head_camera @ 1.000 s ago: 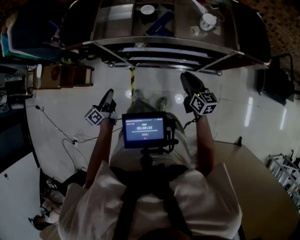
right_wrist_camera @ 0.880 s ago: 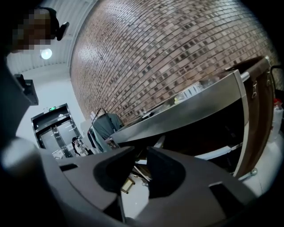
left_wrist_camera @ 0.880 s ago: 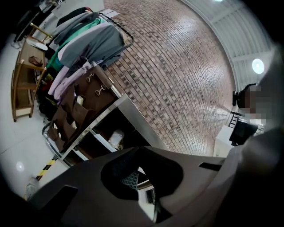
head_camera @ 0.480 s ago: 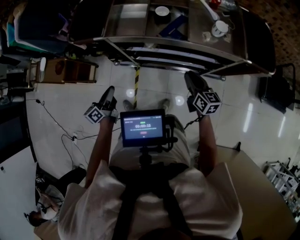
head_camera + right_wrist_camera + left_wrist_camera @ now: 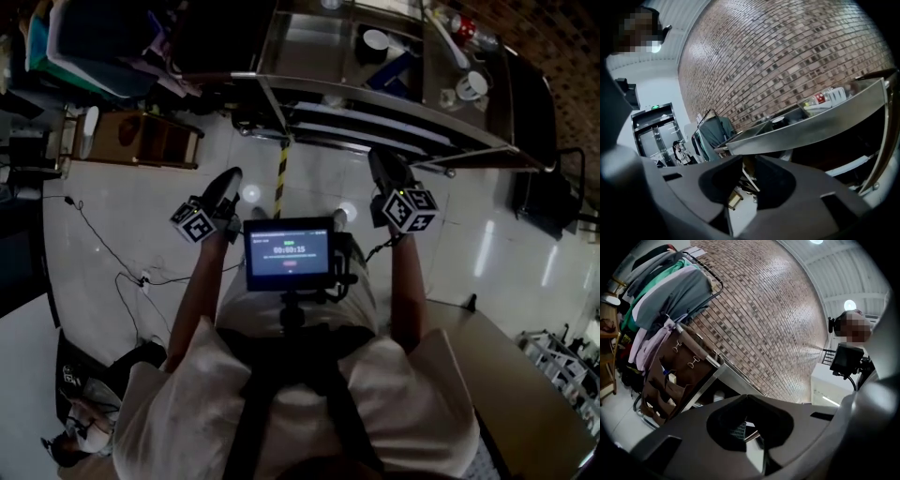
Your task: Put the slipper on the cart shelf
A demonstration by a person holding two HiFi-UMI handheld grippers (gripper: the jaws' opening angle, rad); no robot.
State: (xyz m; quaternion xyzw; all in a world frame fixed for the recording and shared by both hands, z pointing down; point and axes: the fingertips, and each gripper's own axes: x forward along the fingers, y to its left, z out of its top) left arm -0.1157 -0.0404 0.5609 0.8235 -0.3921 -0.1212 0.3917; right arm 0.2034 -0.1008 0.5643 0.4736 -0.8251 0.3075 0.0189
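Note:
No slipper shows in any view. The steel cart (image 5: pixel 309 87) stands ahead of me, with lower shelves (image 5: pixel 366 127) under its top tray; its rim also shows in the right gripper view (image 5: pixel 811 129). My left gripper (image 5: pixel 228 180) hangs over the tiled floor short of the cart's left end, jaws shut with nothing between them (image 5: pixel 747 397). My right gripper (image 5: pixel 380 161) is raised near the cart's lower shelves, jaws together and bare (image 5: pixel 743 157).
The cart's top holds a white cup (image 5: pixel 375 39), a mug (image 5: pixel 469 86) and a red can (image 5: pixel 457 23). A clothes rack (image 5: pixel 670 291) and a wooden stand (image 5: pixel 150 141) are at the left. Cables (image 5: pixel 122 272) cross the floor. A table (image 5: pixel 506 375) is at the right.
The cart has slid to the right and tilted in the head view as the person turned. Both grippers keep about the same pose, shut and holding nothing.

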